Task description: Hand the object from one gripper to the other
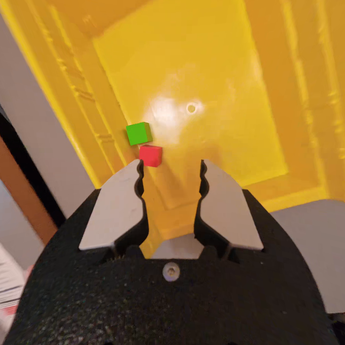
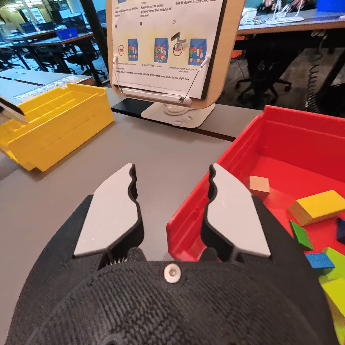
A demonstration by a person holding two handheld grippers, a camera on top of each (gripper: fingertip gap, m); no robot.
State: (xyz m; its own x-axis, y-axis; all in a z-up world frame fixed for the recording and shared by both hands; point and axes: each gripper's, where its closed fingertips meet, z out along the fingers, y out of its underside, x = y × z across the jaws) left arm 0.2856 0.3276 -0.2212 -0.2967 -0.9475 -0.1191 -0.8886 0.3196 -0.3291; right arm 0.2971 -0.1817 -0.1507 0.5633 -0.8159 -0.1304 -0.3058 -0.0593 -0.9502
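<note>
Left wrist view: tool (image 1: 171,162) open above red cube (image 1: 150,155).

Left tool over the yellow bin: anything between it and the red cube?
Nothing visible blocks it. The left tool is open above the yellow bin, and the red cube sits just ahead of its left fingertip. The green cube lies right beyond the red one, near the bin wall.

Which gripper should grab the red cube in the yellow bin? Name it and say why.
Left. The left gripper is open over the yellow bin, its fingertip beside the red cube. The right gripper is open over the table, by the red bin.
</note>
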